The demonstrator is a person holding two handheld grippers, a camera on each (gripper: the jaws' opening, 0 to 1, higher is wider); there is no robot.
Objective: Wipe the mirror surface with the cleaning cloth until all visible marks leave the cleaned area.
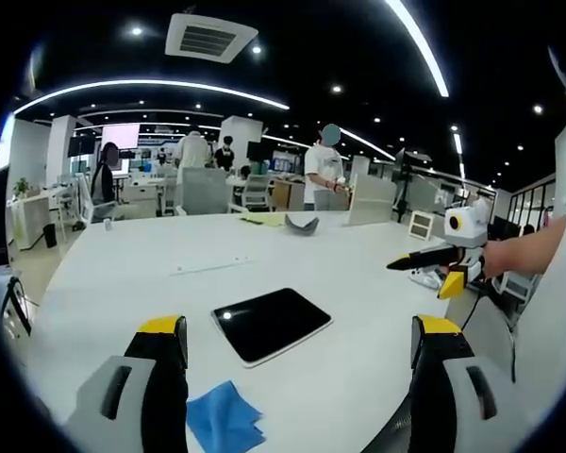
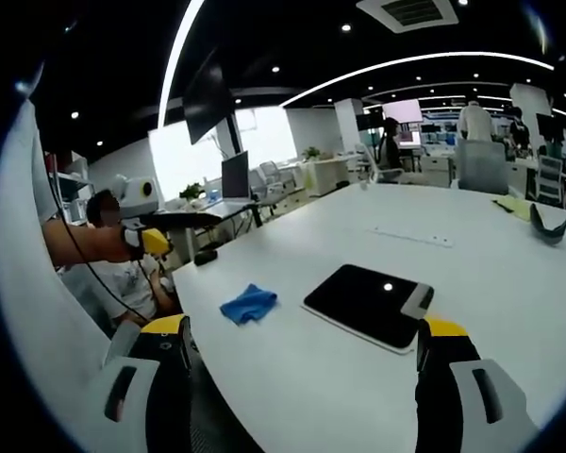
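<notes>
You have not started the wipe yet, as far as these views show. The mirror [image 1: 271, 323] lies flat on the white surface [image 1: 358, 283], dark and reflecting a ceiling light, and the blue cleaning cloth [image 1: 224, 418] sits crumpled on the surface just beside the mirror's near corner, apart from it and untouched.

Your left tool [image 1: 300, 344] hangs above the surface with its jaws wide and nothing between them; the cloth lies near its left jaw. In the right gripper view your right tool [image 2: 302, 349] is likewise spread wide and empty, with the mirror [image 2: 370, 302] ahead of it and the cloth [image 2: 248, 304] off the mirror's far side.

Whether the mirror carries marks is too fine to tell here. By my reading everything remains: take up the cloth, bring it onto the mirror, and rub until it is clean.
</notes>
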